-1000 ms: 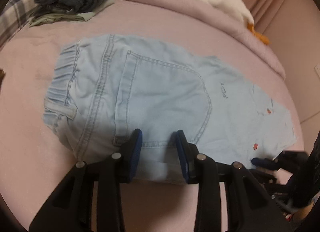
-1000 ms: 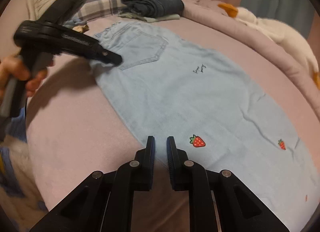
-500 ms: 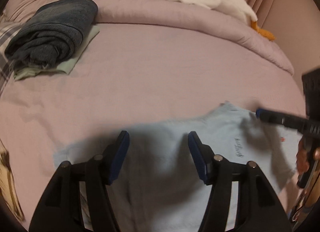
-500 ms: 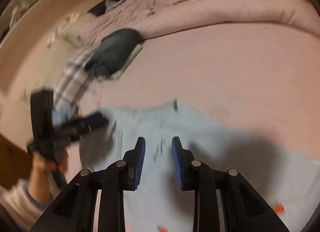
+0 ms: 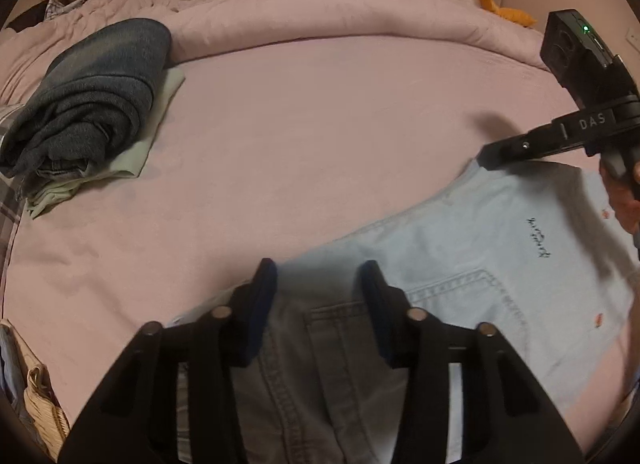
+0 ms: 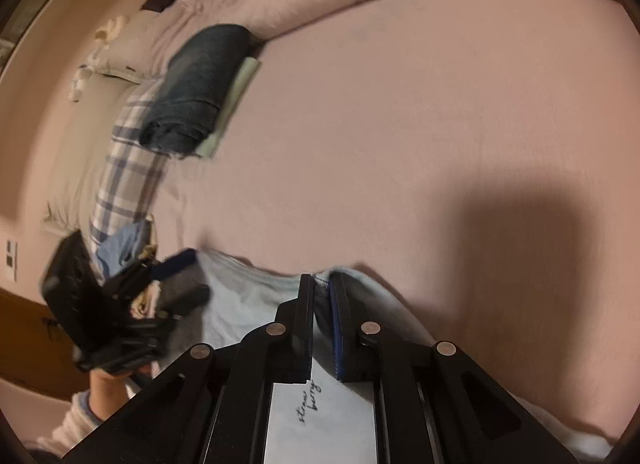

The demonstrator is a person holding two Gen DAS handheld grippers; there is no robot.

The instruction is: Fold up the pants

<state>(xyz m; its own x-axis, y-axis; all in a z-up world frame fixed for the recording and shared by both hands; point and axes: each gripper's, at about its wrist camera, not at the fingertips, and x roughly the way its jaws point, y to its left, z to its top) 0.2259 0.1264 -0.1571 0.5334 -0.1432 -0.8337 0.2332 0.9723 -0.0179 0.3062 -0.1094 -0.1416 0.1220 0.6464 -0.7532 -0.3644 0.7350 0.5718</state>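
Our light blue pants point(image 5: 500, 260) lie on the pink bed point(image 5: 320, 136), near its front edge. Our left gripper point(image 5: 318, 284) hangs over the waist end by the back pocket, its jaws closing; we cannot tell if they touch the cloth. Our right gripper point(image 6: 322, 304) is closing on the pants' far edge, a fold of denim pinched between its pads point(image 6: 340, 328).
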